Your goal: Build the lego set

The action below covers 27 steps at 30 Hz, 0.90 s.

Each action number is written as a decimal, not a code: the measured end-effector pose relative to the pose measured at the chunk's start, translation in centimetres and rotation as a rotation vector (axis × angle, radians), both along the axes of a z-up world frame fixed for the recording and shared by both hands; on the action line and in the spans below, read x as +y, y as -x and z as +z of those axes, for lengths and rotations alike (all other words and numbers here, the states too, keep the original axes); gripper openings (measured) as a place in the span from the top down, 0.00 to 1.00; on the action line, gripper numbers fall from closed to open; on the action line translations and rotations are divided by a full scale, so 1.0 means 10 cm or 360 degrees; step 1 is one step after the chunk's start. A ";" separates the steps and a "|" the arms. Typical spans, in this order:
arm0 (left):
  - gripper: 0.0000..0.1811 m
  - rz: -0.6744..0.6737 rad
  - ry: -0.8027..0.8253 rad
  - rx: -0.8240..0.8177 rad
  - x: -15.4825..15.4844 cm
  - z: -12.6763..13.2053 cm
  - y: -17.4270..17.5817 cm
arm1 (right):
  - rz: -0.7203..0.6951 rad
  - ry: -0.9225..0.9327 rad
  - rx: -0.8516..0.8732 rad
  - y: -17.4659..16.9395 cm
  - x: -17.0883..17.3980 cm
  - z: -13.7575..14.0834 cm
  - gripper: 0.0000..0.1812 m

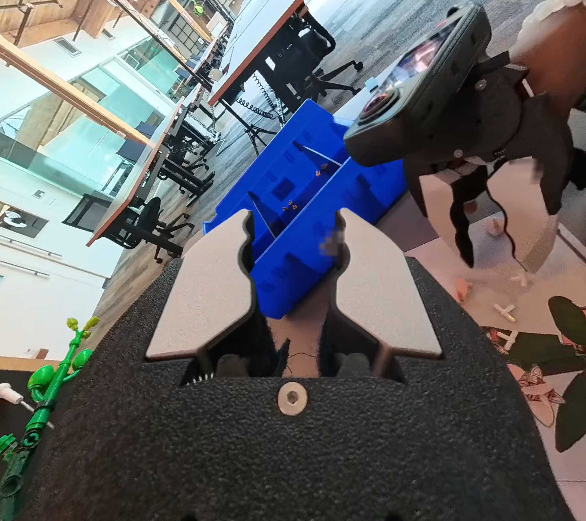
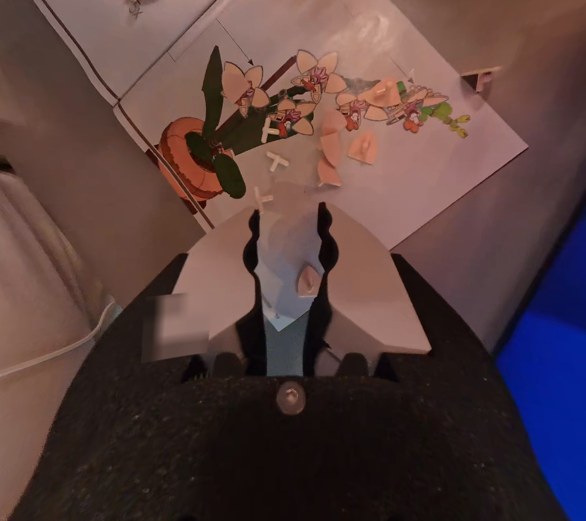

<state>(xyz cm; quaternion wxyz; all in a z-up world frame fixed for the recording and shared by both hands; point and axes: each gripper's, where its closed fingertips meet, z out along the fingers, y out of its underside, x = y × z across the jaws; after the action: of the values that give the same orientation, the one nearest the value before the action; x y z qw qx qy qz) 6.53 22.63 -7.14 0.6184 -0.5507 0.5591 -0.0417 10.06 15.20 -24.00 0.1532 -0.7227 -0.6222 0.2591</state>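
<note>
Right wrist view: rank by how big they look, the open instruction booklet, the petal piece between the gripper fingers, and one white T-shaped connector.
1. Instruction booklet, by far the largest.
2. Petal piece.
3. White T connector, looking about alike; the petal lies nearer the camera, so their order is unsure.

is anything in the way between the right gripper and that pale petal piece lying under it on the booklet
Nothing visible. The right gripper is open, and the petal piece lies bare on the booklet in the gap between its fingers, close to one finger. The other loose pieces lie farther ahead.
</note>
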 end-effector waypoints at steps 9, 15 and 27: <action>0.74 -0.0062 0.0039 -0.0025 0.08 -0.11 -0.10 | 0.0027 -0.0147 0.0211 0.02 0.07 0.23 0.84; 0.75 -0.0122 0.0107 0.0041 0.12 -0.30 -0.23 | 0.0142 -0.0103 0.0623 -0.12 0.01 0.95 0.86; 0.74 -0.0249 0.0101 0.0246 0.40 -0.64 -0.78 | 0.0378 -0.0207 -0.0055 -1.13 1.20 0.74 0.91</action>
<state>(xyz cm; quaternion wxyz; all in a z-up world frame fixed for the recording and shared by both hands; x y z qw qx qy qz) 14.37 26.63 -13.57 0.5505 -0.5262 0.6448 -0.0650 21.38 27.19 -16.55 0.1572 -0.6370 -0.7213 0.2220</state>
